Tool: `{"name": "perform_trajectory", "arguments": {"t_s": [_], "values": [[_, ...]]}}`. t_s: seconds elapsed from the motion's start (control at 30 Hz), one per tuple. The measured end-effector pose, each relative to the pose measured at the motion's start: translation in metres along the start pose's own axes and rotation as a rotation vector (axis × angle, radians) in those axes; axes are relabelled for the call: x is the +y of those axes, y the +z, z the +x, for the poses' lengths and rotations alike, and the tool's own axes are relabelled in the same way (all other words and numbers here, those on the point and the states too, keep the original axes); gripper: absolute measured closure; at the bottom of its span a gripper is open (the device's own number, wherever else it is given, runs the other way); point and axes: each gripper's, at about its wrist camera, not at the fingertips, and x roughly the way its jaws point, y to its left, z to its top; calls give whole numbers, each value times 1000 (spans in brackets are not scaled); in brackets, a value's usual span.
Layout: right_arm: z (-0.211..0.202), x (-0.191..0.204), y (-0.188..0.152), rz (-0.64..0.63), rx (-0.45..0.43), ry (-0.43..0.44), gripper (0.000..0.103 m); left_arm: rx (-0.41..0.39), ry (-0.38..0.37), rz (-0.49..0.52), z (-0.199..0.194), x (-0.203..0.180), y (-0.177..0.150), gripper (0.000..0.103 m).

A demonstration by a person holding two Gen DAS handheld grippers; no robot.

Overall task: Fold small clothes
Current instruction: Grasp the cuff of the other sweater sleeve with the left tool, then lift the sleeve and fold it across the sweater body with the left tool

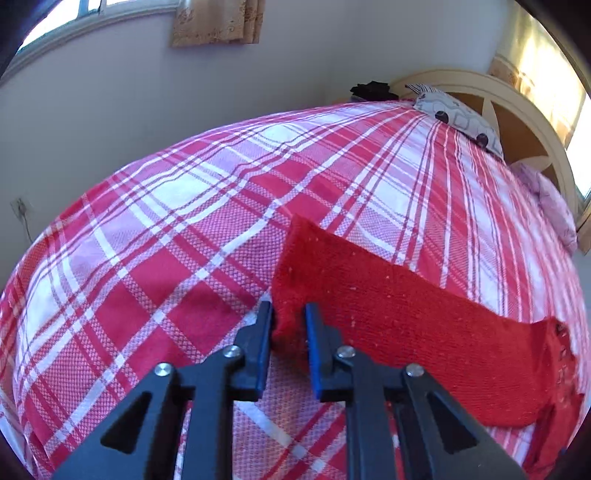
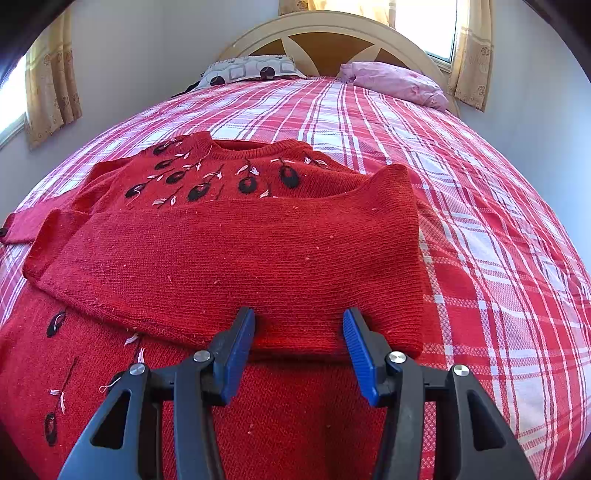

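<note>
I faced a plaid-covered bed [image 2: 461,184], its arched headboard [image 2: 332,26], pale walls [image 1: 110,92] and sunlit curtained windows [image 2: 436,26].

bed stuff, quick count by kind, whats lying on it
red sweater: 1
pillows: 2, one patterned grey, one pink
plaid bedspread: 1
dark bundle by the far edge: 1, too small to identify
total: 5

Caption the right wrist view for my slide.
Open right gripper at folded red embroidered sweater on plaid bedspread.
</note>
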Motion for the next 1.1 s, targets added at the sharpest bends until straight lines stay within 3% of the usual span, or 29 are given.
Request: {"name": "perform_trajectory", "arguments": {"t_s": [0.27, 0.63, 0.8, 0.93, 1.1], "values": [[0, 0, 0, 0, -1, 0, 52, -17, -127, -58, -26, -12, 5, 87], [-6, -3, 4, 19, -6, 27, 51, -57, -371, 39, -86, -95, 2, 88], [-40, -25, 6, 138, -98, 147, 34, -48, -491, 82, -110, -141, -8, 89], [-61, -40, -5, 176, -170, 120, 33, -46, -554, 136, -124, -179, -17, 89], [-69, -57, -28, 204, -201, 96, 33, -29, -613, 174, -138, -221, -31, 89]]}}
